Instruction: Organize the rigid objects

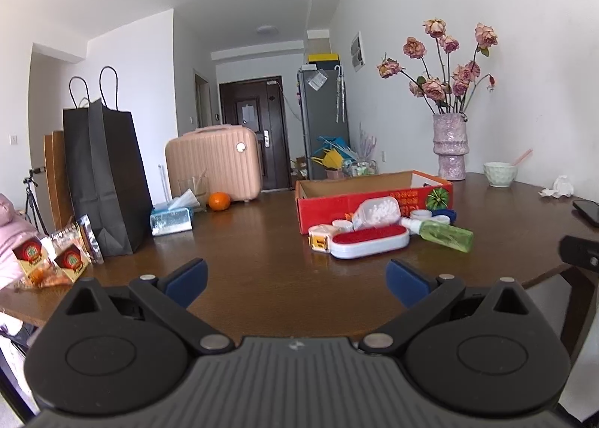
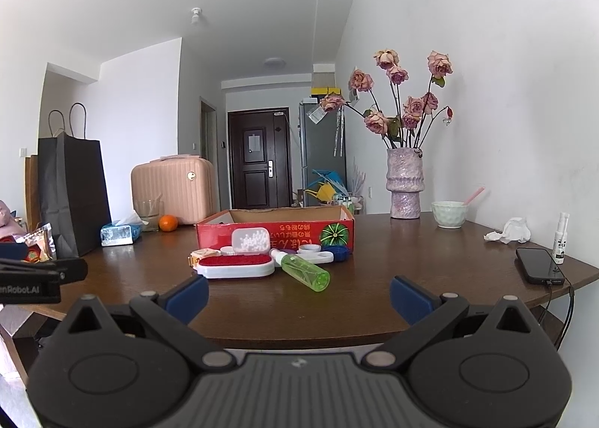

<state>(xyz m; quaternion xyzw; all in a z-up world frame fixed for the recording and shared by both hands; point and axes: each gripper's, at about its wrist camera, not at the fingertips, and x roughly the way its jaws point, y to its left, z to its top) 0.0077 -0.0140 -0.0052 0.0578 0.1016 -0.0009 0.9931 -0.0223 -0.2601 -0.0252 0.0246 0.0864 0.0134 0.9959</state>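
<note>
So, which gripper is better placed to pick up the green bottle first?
Right, probably. The green bottle lies almost straight ahead of the open right gripper; for the open left gripper it sits off to the right.

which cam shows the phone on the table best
The right wrist view: the whole phone lies flat at the table's right edge, cable attached. The left wrist view catches only a dark corner of it at the frame's edge.
</note>
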